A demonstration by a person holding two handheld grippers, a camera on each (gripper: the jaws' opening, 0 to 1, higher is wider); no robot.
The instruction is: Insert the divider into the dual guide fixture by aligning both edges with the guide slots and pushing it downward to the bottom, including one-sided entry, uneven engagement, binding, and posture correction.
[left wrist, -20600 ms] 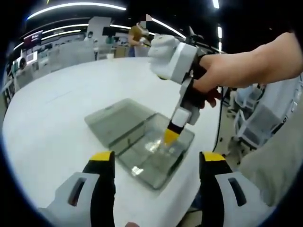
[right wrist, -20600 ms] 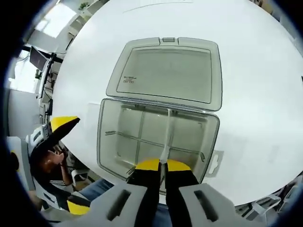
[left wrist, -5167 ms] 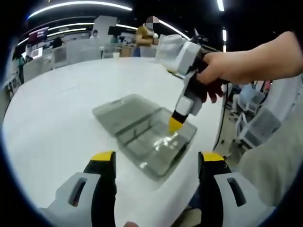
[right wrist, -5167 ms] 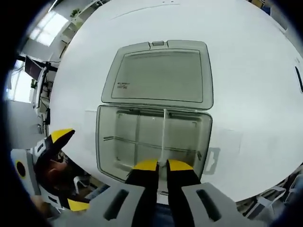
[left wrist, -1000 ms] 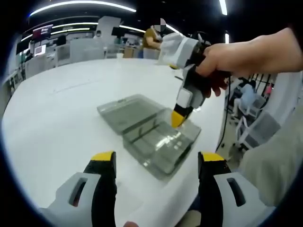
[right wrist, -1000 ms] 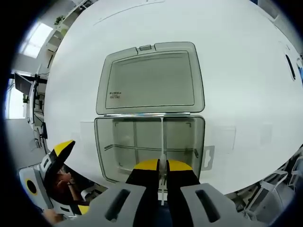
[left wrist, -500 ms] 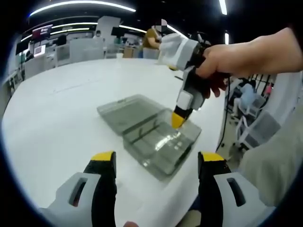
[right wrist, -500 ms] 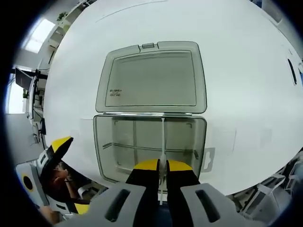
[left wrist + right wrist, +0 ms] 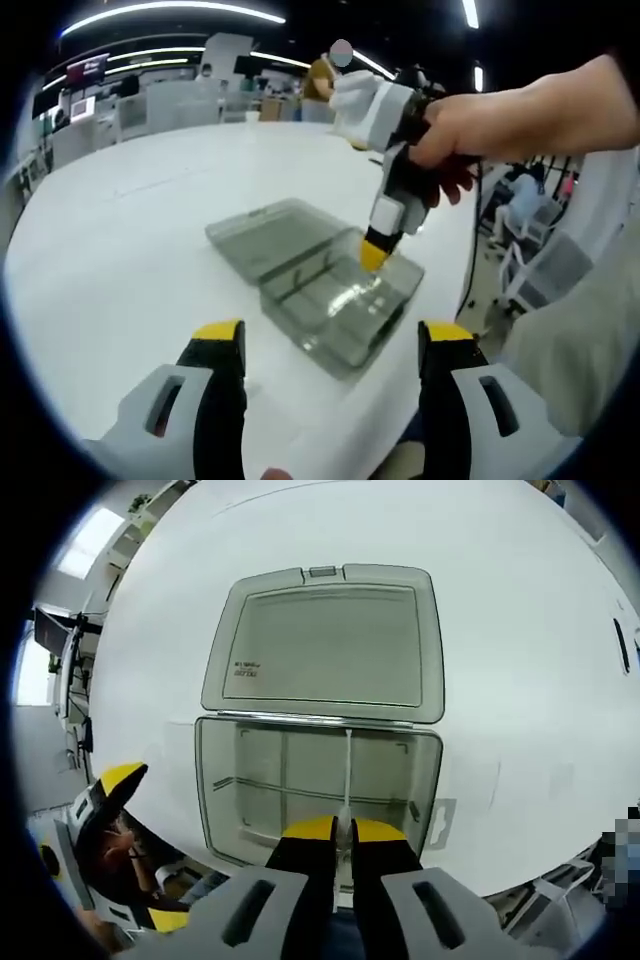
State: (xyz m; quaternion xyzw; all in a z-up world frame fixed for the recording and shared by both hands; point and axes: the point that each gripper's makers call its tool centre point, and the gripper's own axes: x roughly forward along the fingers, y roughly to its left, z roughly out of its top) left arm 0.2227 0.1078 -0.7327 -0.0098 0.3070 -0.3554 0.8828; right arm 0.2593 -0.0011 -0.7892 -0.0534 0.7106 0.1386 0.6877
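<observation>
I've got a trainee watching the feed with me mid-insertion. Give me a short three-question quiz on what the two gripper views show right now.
1. True or false: the left gripper is shut on the divider.
2. Multiple choice: the lid of the clear box is A) shut over the box, B) folded open flat on the white table, C) held up by a gripper.
3. Fill in: the right gripper holds the divider from above, over the ____.

Key
1. False: the left gripper is open, held back from the box with nothing between its jaws.
2. B.
3. Clear box; the divider runs between its near and far walls.
</observation>
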